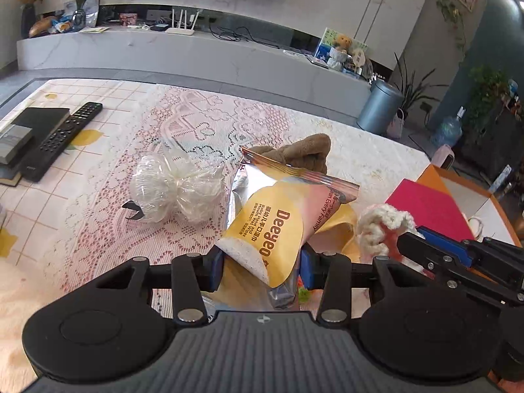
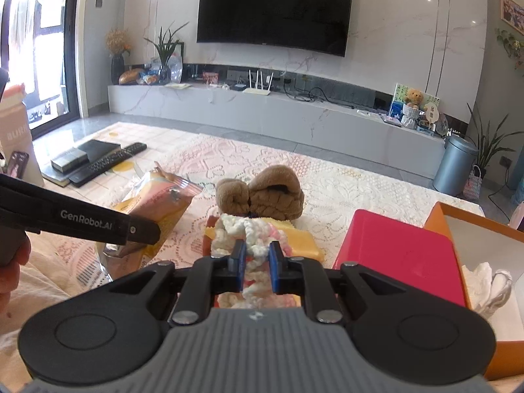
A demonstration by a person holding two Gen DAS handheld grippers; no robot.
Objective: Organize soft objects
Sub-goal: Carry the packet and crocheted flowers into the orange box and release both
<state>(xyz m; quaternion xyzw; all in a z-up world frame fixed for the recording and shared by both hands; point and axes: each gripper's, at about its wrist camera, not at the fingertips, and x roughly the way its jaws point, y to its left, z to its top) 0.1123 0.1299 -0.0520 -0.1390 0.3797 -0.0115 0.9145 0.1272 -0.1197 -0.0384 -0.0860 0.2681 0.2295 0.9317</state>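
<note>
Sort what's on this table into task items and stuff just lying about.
Job: wet wipes pack in left tool; knitted piece in right tool; brown towel; plastic bag; orange box.
Lying about: remote, books.

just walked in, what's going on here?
A person holds a gripper in each hand over a lace-covered table. The left gripper is shut on a yellow wet-wipes pack; the right gripper is shut on a white-and-pink knitted piece. On the table lie a brown plush towel and a clear plastic bag. An orange box with a pink lid stands to the right, something white already inside.
</note>
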